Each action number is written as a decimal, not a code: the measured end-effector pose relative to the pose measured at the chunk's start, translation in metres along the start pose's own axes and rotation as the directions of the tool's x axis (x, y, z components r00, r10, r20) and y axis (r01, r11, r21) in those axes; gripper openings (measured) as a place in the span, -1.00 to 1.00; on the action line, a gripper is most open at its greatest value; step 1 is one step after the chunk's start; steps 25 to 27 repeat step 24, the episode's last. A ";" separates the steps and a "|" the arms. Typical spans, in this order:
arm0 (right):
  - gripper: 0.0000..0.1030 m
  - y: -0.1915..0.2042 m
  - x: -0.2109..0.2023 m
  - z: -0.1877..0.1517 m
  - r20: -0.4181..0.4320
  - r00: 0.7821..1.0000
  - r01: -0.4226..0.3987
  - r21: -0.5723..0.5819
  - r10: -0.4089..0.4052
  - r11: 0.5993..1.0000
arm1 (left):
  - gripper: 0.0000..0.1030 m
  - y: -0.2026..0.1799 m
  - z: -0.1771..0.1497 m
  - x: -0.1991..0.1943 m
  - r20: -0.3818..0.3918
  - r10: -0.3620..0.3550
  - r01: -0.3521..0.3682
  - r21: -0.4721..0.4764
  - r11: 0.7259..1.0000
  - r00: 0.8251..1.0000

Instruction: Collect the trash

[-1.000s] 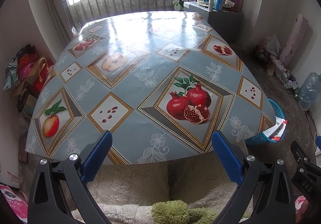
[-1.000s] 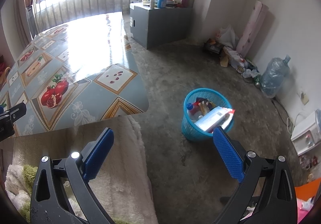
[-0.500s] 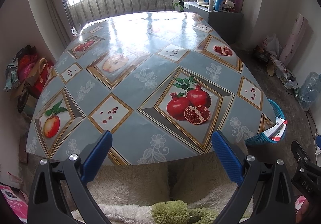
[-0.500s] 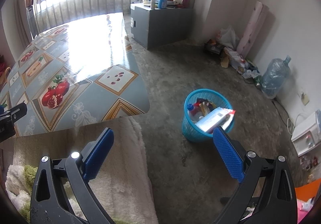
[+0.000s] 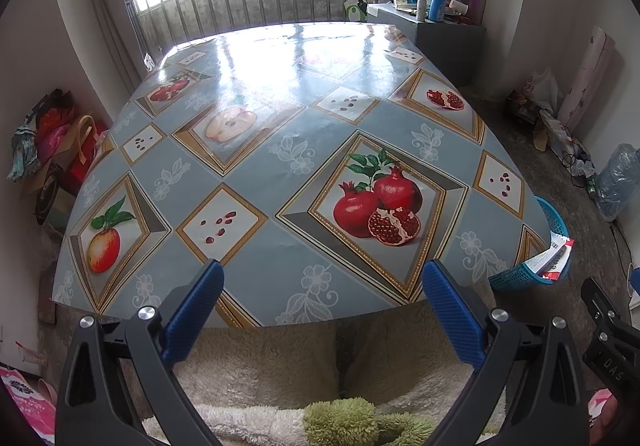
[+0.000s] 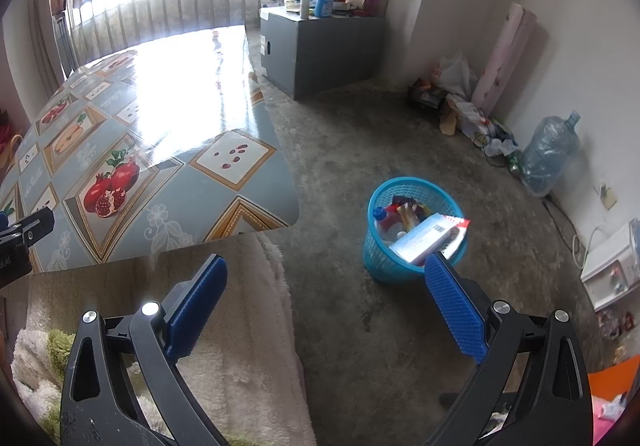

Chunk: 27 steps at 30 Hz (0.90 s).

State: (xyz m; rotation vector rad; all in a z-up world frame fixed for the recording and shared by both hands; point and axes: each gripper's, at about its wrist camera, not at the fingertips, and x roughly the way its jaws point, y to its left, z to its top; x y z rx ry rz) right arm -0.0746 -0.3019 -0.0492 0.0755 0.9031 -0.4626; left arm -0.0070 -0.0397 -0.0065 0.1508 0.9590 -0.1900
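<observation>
A blue mesh waste basket (image 6: 404, 262) stands on the concrete floor right of the table, holding wrappers, a bottle and a white-and-red carton (image 6: 428, 236) that leans over its rim. In the left wrist view the basket (image 5: 516, 278) peeks out behind the table's near right corner. My right gripper (image 6: 326, 296) hovers open, low and near the basket, with nothing between its blue pads. My left gripper (image 5: 322, 294) is open too, held at the near edge of the table (image 5: 280, 150), which has a fruit-print oilcloth and shows no loose items.
A fleecy cream blanket (image 6: 240, 346) lies below both grippers. A grey cabinet (image 6: 320, 46) with bottles stands at the back. Bags and clutter (image 6: 464, 106) and a large water jug (image 6: 548, 154) line the right wall. Bags (image 5: 52, 146) sit left of the table.
Almost nothing: both grippers stay open and hold their place, with only a slight drift of the right wrist view.
</observation>
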 end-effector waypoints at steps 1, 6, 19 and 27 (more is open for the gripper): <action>0.84 0.000 0.000 0.000 0.000 1.000 0.000 0.000 0.000 1.000 | 0.89 0.000 0.000 0.000 0.000 0.000 0.000 0.000 1.000 1.000; 0.84 0.002 0.000 0.000 0.000 1.000 0.001 0.001 -0.001 1.000 | 0.89 0.000 0.000 0.000 0.000 0.000 0.000 0.000 1.000 1.000; 0.84 0.004 0.001 0.001 -0.002 1.000 -0.001 0.001 0.001 1.000 | 0.89 0.001 -0.001 0.001 -0.005 -0.002 0.002 0.002 1.000 1.000; 0.84 0.006 0.002 0.002 -0.001 1.000 -0.003 -0.001 0.003 1.000 | 0.89 0.003 -0.003 0.000 -0.005 0.001 -0.001 -0.004 1.000 1.000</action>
